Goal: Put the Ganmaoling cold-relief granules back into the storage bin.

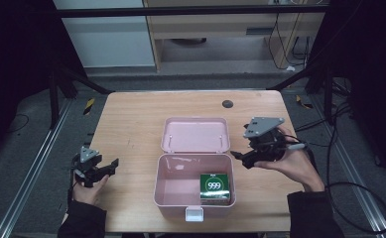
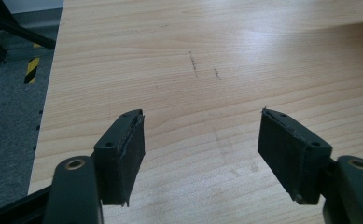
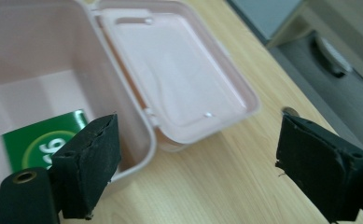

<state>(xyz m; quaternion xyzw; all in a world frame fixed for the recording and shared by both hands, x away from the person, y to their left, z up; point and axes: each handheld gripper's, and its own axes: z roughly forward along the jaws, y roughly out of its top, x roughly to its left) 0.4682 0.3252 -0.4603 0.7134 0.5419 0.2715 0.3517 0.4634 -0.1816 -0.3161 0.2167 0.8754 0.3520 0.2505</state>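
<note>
Spanning most of the high view, a rectangular light-wood table (image 1: pixel 131 124) is seen with a small dark round disc (image 1: pixel 227 103) set near its far edge. At the middle of the tabletop a pale pink plastic storage box (image 1: pixel 180 186) is placed, its hinged pink lid (image 1: pixel 195 135) folded flat open on the far side and a white latch (image 1: pixel 194 213) hanging at its near wall. Inside the box, a green square packet printed with white digits "999" (image 1: pixel 215 188) is laid flat in the near right corner, against the right wall. In the right gripper view the same packet (image 3: pixel 44 137) is partly seen on the box floor, behind the left jaw.

To the right of the box, just beside its right wall and raised off the wood, the right gripper (image 1: pixel 244 158) is held in the person's right hand, a grey three-cornered plate (image 1: pixel 263 126) being carried on top of it. Its jaws are spread apart in its own view, with nothing between the pads; the packet is not touched.

Near the table's left edge, well apart from the box, the left gripper (image 1: pixel 112 165) is held low over bare wood. Its jaws are likewise released and nothing is gripped.
</note>
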